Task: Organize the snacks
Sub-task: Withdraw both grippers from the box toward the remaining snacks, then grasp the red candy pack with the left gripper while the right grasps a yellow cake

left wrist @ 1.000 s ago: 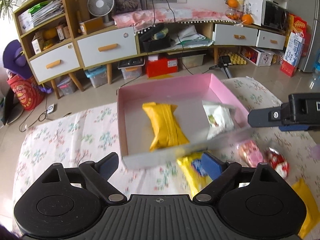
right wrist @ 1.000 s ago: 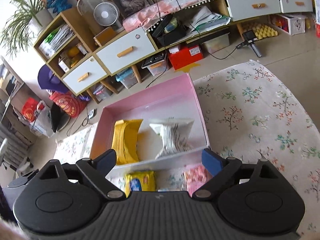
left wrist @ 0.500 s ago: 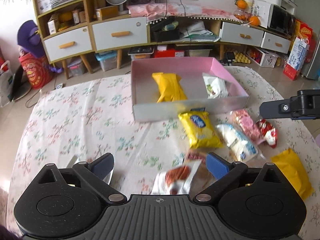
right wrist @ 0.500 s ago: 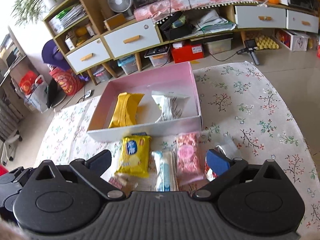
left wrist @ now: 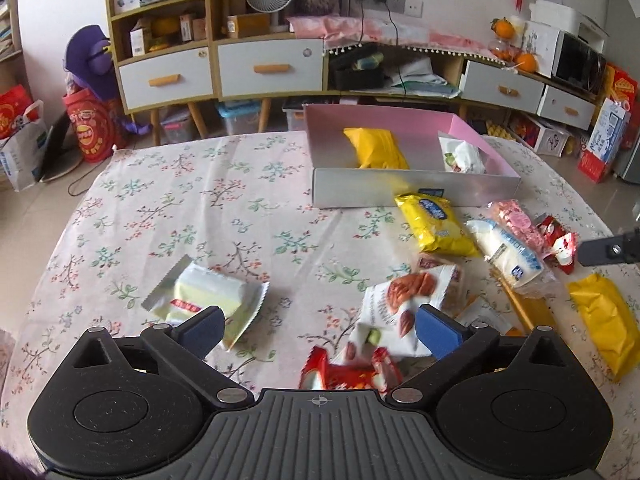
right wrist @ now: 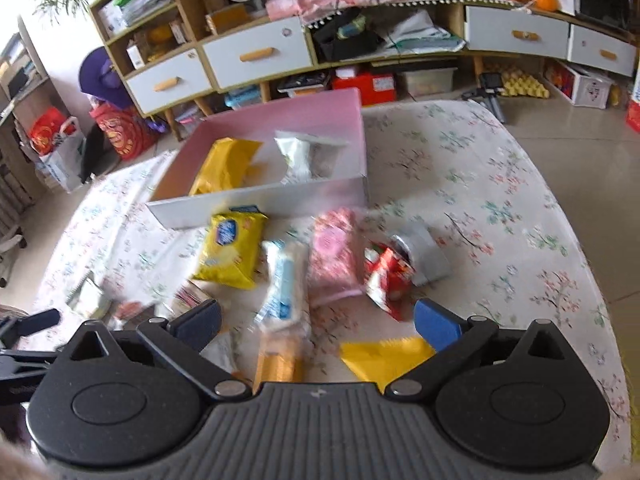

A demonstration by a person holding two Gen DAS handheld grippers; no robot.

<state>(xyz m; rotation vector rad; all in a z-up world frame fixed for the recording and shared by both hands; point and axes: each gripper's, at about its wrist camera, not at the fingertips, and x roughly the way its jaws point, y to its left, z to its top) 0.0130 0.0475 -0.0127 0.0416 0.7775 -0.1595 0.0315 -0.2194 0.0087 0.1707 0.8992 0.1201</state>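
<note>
A pink box [left wrist: 416,190] [right wrist: 260,204] stands on the flowered table and holds a yellow pack [left wrist: 376,152] and a white pack [left wrist: 462,156]. In front of it lie a yellow snack bag [left wrist: 434,224] [right wrist: 232,248], a white-blue pack [left wrist: 508,254] [right wrist: 282,280], a pink pack [left wrist: 516,220] [right wrist: 334,252] and a red pack [left wrist: 558,242] [right wrist: 388,276]. My left gripper [left wrist: 318,330] is open and empty above a nut pack [left wrist: 400,308] and a red wrapper [left wrist: 348,372]. My right gripper [right wrist: 316,322] is open and empty over the white-blue pack.
A pale green-white pack [left wrist: 208,296] lies at the left near my left finger. A yellow bag [left wrist: 604,324] [right wrist: 384,356] lies at the near right. A silver pack [right wrist: 424,252] lies beside the red one. Cabinets with drawers [left wrist: 272,68] stand behind the table.
Both grippers have pulled back from the box toward the near side of the table and stayed open. More loose snacks have come into view in front of them.
</note>
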